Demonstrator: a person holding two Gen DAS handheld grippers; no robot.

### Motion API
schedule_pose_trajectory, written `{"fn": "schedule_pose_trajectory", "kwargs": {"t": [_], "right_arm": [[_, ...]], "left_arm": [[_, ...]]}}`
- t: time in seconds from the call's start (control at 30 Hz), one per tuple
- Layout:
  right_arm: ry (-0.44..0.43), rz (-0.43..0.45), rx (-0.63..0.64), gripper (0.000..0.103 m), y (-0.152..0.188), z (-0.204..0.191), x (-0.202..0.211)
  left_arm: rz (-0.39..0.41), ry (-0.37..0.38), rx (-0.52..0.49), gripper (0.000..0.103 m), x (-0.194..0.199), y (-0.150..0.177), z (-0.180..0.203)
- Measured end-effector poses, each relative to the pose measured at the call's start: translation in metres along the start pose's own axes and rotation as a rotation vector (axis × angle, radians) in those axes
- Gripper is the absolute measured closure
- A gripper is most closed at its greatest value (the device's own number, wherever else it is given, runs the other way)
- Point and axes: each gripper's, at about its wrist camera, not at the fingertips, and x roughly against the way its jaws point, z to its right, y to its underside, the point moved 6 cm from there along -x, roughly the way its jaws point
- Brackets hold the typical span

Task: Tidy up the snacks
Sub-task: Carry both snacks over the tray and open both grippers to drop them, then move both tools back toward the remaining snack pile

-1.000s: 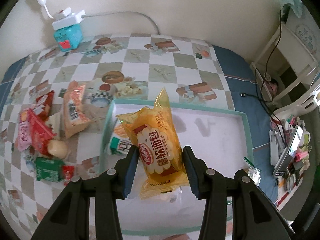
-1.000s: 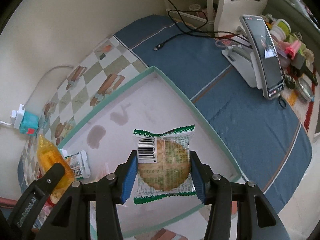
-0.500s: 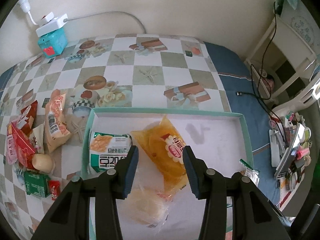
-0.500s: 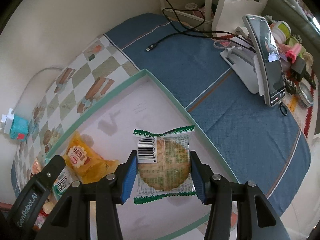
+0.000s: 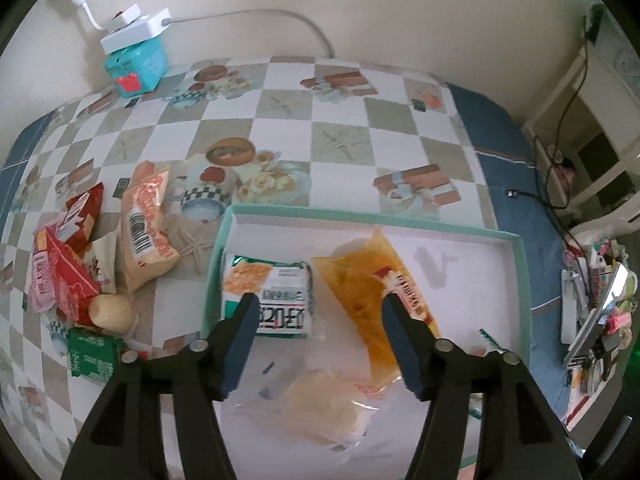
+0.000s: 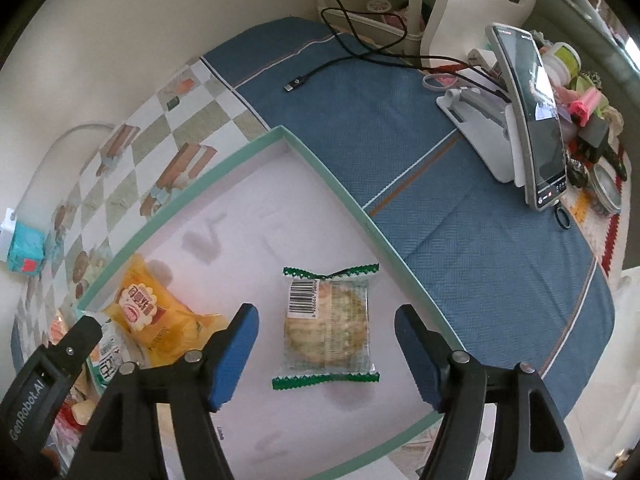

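A white tray with a green rim (image 5: 224, 236) (image 6: 344, 192) lies on the table. In it are a yellow bread pack (image 5: 376, 292) (image 6: 156, 320), a green-and-white pack (image 5: 268, 292) and a clear pack with a pale cake (image 5: 320, 396). My left gripper (image 5: 318, 312) is open and empty above these. My right gripper (image 6: 326, 324) is open, and a green-edged round biscuit pack (image 6: 326, 324) lies flat on the tray floor between its fingers. Loose snacks (image 5: 80, 252) lie in a heap left of the tray.
A teal box with a white power adapter (image 5: 136, 56) stands at the back left by the wall. A phone on a white stand (image 6: 532, 120), a black cable (image 6: 352, 52) and small clutter (image 6: 584, 112) sit on the blue cloth to the right.
Both grippers opened. The left one let the yellow bread pack fall into the tray and widened. The right one released the biscuit pack, which now lies on the tray floor.
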Motion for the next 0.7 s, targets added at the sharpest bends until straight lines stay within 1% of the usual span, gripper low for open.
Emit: {"fn": "schedule_pose_trajectory", "kwargs": {"t": [0.03, 0.13, 0.2, 0.23, 0.37, 0.57, 0.7], "right_arm": [[0.005, -0.007, 0.001, 0.024, 0.001, 0.000, -0.002], [0.024, -0.009, 0.005, 0.022, 0.002, 0.000, -0.004], [0.030, 0.001, 0.006, 0.008, 0.001, 0.000, -0.003], [0.031, 0.008, 0.000, 0.000, 0.001, 0.000, -0.002], [0.037, 0.016, 0.001, 0.000, 0.000, 0.000, 0.000], [0.045, 0.019, 0.009, 0.000, -0.001, -0.001, 0.001], [0.049, 0.029, 0.014, 0.000, -0.001, -0.003, 0.006]], "left_arm": [[-0.003, -0.016, 0.001, 0.023, -0.001, 0.001, -0.002], [0.006, -0.065, -0.002, 0.015, -0.001, 0.000, -0.008], [0.006, -0.103, 0.005, 0.009, -0.003, 0.001, -0.013], [0.002, -0.116, 0.009, 0.008, -0.004, 0.001, -0.016], [-0.033, -0.130, 0.032, 0.008, -0.012, 0.004, -0.025], [-0.039, -0.137, 0.048, 0.008, -0.012, 0.005, -0.030], [-0.063, -0.132, 0.050, 0.008, -0.012, 0.007, -0.033]]}}
